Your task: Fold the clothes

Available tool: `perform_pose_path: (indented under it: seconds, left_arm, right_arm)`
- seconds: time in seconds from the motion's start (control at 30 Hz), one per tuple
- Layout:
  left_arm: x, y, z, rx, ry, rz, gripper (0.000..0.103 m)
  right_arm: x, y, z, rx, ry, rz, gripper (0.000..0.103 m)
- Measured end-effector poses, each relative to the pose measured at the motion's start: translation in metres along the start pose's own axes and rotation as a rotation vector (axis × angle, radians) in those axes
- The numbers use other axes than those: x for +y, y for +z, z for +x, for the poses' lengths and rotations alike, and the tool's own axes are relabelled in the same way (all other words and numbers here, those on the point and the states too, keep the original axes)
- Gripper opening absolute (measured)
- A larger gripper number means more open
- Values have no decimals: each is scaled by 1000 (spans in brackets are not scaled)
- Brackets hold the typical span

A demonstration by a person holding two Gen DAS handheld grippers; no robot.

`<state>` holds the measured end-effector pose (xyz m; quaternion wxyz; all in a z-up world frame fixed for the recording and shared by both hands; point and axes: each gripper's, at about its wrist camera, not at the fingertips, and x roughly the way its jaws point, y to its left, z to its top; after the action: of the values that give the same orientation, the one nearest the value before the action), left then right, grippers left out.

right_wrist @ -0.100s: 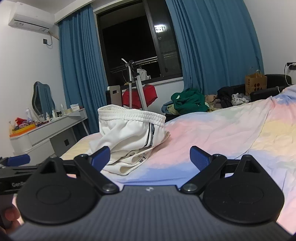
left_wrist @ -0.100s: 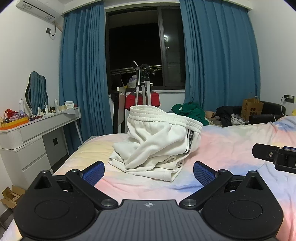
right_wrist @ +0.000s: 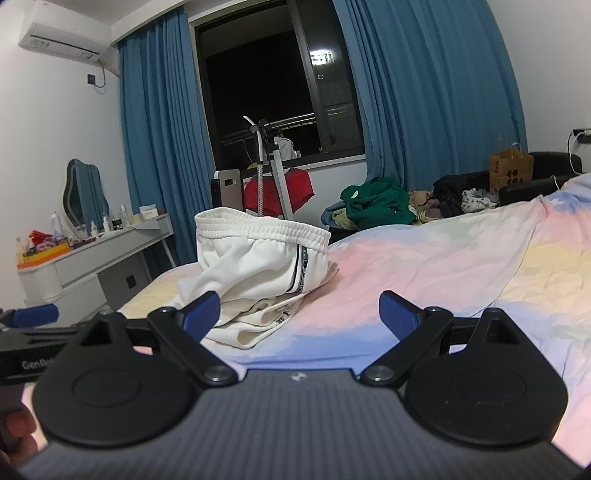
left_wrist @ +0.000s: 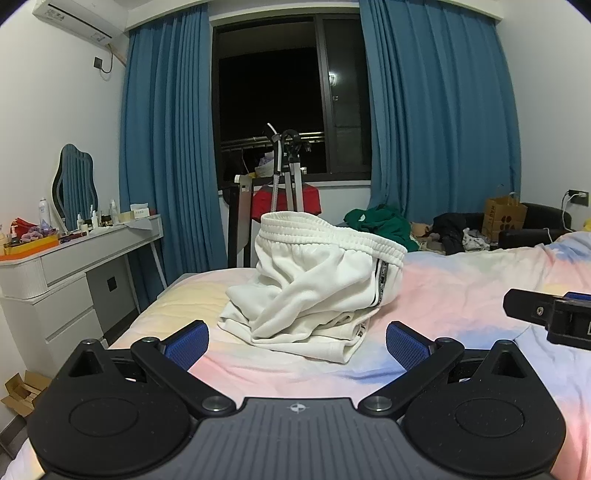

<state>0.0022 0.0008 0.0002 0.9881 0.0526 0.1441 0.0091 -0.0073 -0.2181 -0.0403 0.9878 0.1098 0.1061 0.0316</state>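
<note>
Looking at both wrist views: left gripper (left_wrist: 297, 345) has its jaws spread wide, blue pads (left_wrist: 186, 343) well apart, nothing between them. Right gripper (right_wrist: 300, 317) same, jaws wide, empty.

White shorts (left_wrist: 317, 291) sit crumpled in a heap on the pastel bedsheet (left_wrist: 461, 291), centre of the left wrist frame, just beyond the left gripper's fingertips and not touching them. Elastic waistband (left_wrist: 332, 232) stands up at the top of the heap; a dark side stripe runs down the right side. In the right wrist view the shorts (right_wrist: 255, 273) are left of centre, the left pad overlapping the heap's lower edge in frame; cannot tell if it touches.

Right gripper's body shows at the right edge of the left wrist view; left gripper's at the lower left edge of the right wrist view (right_wrist: 27, 332). Part of a hand (right_wrist: 16, 432) visible bottom left there.

Background: blue curtains (left_wrist: 166, 147) either side of a dark window (left_wrist: 280, 96), white dresser (left_wrist: 62, 273) with bottles at left, mirror (left_wrist: 75, 186) above it, AC unit (left_wrist: 79, 20) upper left, green garment (left_wrist: 380, 223) and brown paper bag (left_wrist: 506, 218) at right.
</note>
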Motion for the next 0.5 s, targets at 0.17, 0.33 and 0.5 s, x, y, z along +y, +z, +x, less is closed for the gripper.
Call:
perform_pose_path:
  seconds: [0.17, 0.33, 0.5]
  left_arm:
    - [3, -2, -4, -19, 2, -21, 103]
    - [2, -5, -3, -14, 1, -28, 103]
    - [4, -3, 2, 0, 1, -28, 103]
  right_arm:
    - [-2, 2, -6, -10, 1, -10, 94]
    - [2, 0, 0, 19, -12, -32, 94]
    - [1, -3, 1, 8, -10, -18, 94]
